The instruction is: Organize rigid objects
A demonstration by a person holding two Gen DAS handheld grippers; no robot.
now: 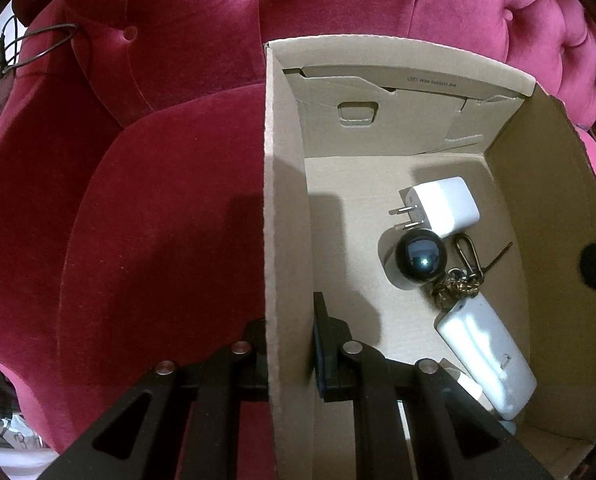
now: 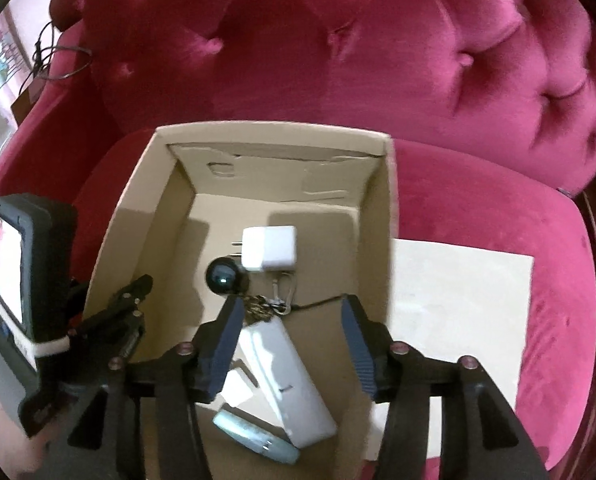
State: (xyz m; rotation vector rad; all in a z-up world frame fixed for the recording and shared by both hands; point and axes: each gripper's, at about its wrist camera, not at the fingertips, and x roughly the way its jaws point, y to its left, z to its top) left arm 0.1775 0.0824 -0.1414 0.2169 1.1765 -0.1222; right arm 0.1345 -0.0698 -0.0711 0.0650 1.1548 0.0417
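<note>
An open cardboard box (image 1: 285, 200) (image 2: 390, 208) stands on a red velvet seat. Inside lie a white plug charger (image 1: 446, 206) (image 2: 269, 248), a shiny black ball (image 1: 420, 258) (image 2: 222, 276), a brass key chain with a clip (image 1: 462, 280) (image 2: 271, 304), a long white power bank (image 1: 486, 356) (image 2: 285, 380) and a pale blue-grey oval piece (image 2: 257, 438). My left gripper (image 1: 289, 344) (image 2: 137, 292) is shut on the box's left wall, one finger on each side. My right gripper (image 2: 291, 308) hangs open above the power bank, with nothing pressed between its pads.
The box rests on a tufted red velvet armchair (image 2: 438, 60) (image 1: 157, 200). A flat pale cardboard sheet (image 2: 458, 300) lies on the seat to the right of the box. A dark cable (image 2: 57, 60) (image 1: 37, 44) hangs over the left armrest.
</note>
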